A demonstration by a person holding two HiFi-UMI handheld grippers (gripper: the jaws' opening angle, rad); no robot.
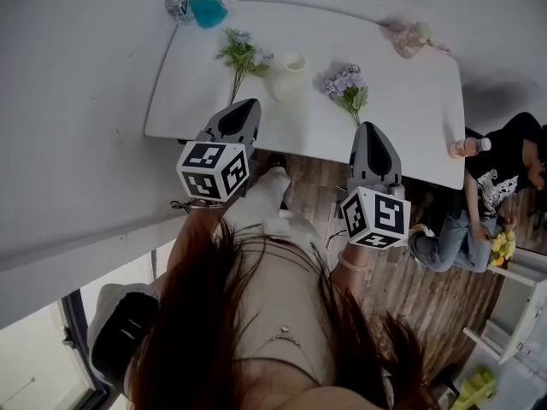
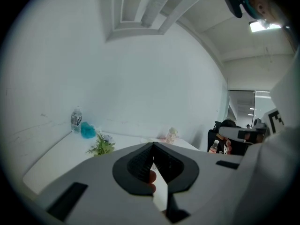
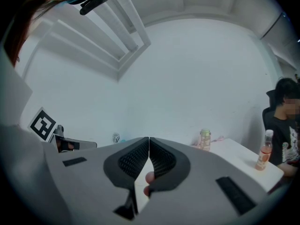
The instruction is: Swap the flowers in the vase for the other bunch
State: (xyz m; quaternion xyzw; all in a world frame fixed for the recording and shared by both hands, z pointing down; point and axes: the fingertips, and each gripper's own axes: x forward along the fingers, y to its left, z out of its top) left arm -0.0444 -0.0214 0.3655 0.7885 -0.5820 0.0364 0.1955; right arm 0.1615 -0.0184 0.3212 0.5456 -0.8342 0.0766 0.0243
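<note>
A white counter point(image 1: 410, 135) is seen from above in the head view, with a small white vase point(image 1: 292, 68) standing upright near its middle. A green bunch point(image 1: 240, 58) with pale blooms is laid flat on the counter just left of the vase, its stem pointing toward the near edge. A purple bunch point(image 1: 347, 87) is laid flat just right of the vase, apart from it. The left tool point(image 1: 247, 105) is held at the near edge of the counter, below the green bunch and clear of its stem. The right tool point(image 1: 369, 128) is held at the same edge, just below the purple bunch's stem; whether it touches cannot be told. In the left gripper view the left tool point(image 2: 153, 145) is seen with its jaws pressed together and nothing gripped, and the green bunch point(image 2: 100, 146) is visible beyond it to the left. In the right gripper view the right tool point(image 3: 149, 138) is likewise seen narrowed to a closed line, with nothing gripped. At the far left corner of the counter a water bottle point(image 1: 176, 4) and a teal object point(image 1: 207, 11) are set side by side. A bottle of orange drink point(image 1: 468, 147) is lying at the right edge, near a seated person point(image 1: 504, 165).
</note>
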